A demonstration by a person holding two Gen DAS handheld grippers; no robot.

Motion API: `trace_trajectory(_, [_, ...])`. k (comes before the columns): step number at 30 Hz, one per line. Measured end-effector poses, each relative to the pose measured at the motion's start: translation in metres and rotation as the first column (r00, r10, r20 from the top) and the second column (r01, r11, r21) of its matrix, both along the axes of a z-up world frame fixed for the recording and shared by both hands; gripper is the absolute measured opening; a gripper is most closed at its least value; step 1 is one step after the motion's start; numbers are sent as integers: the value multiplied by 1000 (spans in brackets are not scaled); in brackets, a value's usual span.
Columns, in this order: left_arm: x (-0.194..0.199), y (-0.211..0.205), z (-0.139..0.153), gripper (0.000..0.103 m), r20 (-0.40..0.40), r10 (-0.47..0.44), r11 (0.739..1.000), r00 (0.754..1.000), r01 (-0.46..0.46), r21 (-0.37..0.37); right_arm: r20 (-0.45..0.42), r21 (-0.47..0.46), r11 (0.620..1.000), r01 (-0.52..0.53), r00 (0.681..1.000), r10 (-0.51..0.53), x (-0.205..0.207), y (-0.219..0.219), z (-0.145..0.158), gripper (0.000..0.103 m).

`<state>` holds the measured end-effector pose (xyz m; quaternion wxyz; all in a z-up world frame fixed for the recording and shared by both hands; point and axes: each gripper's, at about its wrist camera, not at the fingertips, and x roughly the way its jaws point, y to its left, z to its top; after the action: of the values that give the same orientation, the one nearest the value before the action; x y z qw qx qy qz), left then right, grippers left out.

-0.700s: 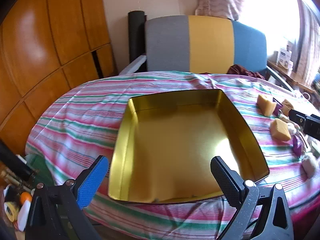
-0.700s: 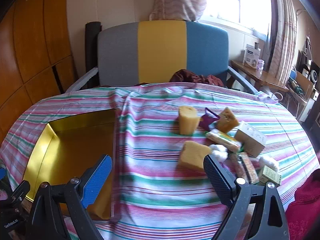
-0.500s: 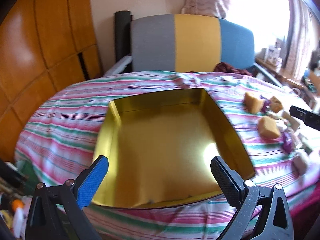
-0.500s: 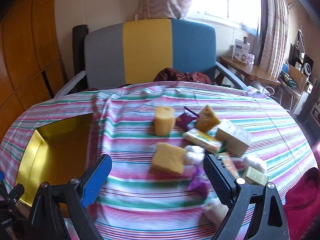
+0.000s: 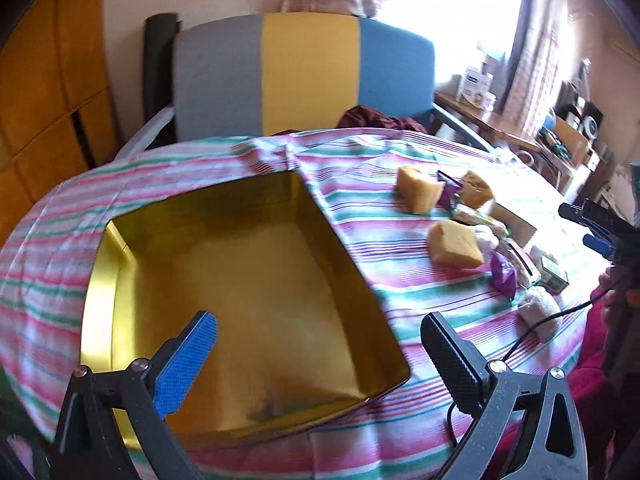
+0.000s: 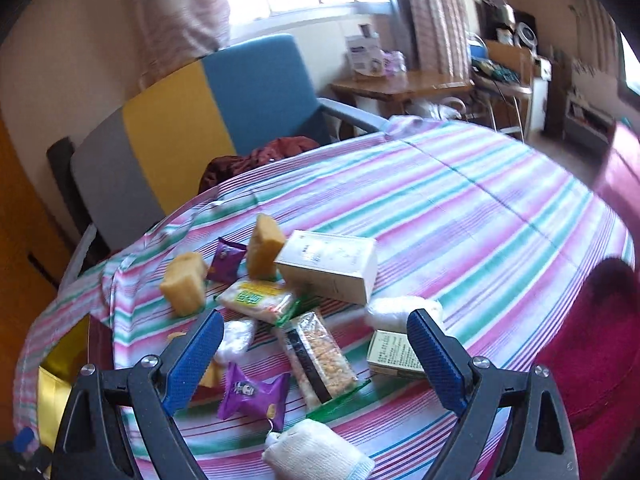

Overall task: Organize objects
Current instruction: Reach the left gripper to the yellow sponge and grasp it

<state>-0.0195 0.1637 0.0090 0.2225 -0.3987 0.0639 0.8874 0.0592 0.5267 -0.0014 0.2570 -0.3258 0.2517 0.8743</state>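
Gold square tin [image 5: 104, 312] w/ glossy walls on striped cloth [image 6: 460, 208]; both tools [image 5: 320, 344] [image 6: 316, 340] released, empty

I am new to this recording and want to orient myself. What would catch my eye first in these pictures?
The big empty gold tin shines on the striped tablecloth, right in front of the open left gripper. Beside it, under the open right gripper, lies a cluster of yellow sponges, purple snack packets and a cream box.
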Motion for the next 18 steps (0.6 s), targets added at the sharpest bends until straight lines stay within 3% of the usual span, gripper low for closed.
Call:
trace_trajectory(10, [-14,98,0,103,-24,-165,980,986,162,-113,-36,-131,991,43,998,-48,9,19,-11,95])
trace_trajectory(18, [-40,177,-34,102,29,-230,950,973,231,-211,-42,-160,987,24,999,-31,8,21,-12,95])
